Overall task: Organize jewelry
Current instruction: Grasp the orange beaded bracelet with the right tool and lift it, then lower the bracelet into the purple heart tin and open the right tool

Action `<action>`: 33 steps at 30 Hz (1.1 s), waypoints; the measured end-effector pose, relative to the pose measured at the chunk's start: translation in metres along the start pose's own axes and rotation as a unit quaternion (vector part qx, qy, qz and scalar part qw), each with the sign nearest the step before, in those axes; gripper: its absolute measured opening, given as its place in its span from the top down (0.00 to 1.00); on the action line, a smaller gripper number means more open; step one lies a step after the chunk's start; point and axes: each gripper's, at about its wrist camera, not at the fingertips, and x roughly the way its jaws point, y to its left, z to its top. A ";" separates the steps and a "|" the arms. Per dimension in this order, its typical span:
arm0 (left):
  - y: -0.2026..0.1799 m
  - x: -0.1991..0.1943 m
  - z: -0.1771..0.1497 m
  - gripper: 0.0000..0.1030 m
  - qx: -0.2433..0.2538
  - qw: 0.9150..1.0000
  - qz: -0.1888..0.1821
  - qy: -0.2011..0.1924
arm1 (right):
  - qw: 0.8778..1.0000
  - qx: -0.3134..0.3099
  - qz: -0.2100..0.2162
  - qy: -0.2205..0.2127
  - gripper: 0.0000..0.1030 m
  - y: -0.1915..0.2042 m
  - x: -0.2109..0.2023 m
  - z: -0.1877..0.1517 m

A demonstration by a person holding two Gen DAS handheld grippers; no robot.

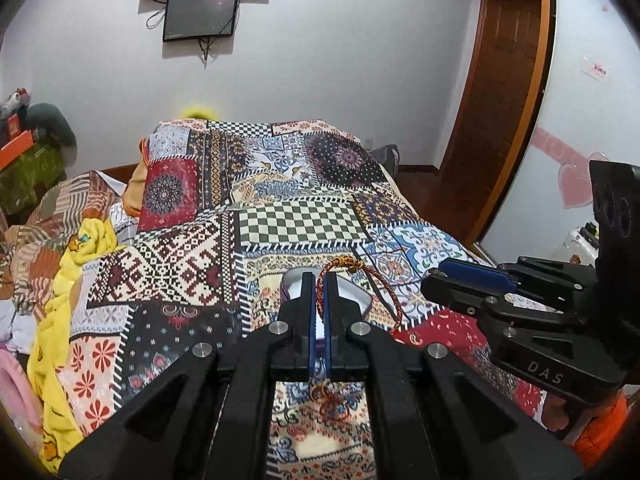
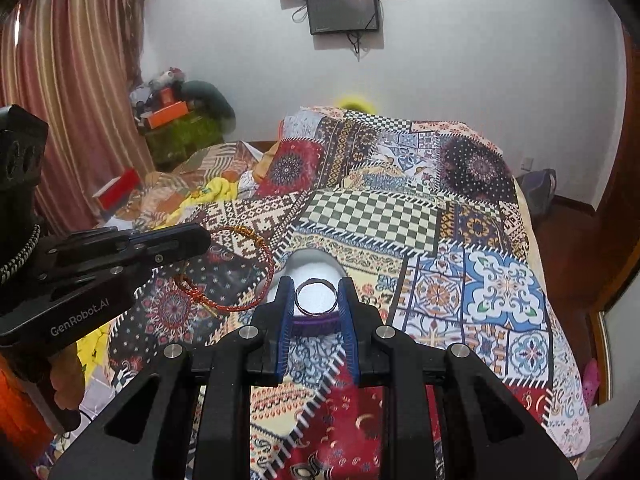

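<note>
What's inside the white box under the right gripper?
The white box shows only pale lining where visible. The right gripper, shut on a silver ring, covers its near part, so anything lying there is hidden. The left gripper pinches the red bracelet.

patchwork bedspread (image 1: 304,220) was spread over the bed | yellow cloth (image 1: 76,264) was crumpled at its left edge | two dark screens (image 2: 340,8) were mounted on the white wall | striped curtain (image 2: 72,92) was hung at left
</note>
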 end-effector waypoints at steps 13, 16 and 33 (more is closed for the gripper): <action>0.018 0.033 0.004 0.99 -0.008 1.000 0.004 0.011 | 1.000 -0.001 0.004 0.012 0.80 -0.007 0.034 0.011; 0.021 0.045 0.002 0.99 -0.007 1.000 0.004 0.020 | 1.000 -0.002 0.006 0.022 0.80 -0.009 0.045 0.011; 0.025 0.087 -0.012 0.99 -0.008 0.998 -0.006 0.058 | 0.995 0.000 0.044 0.088 0.80 -0.014 0.091 0.001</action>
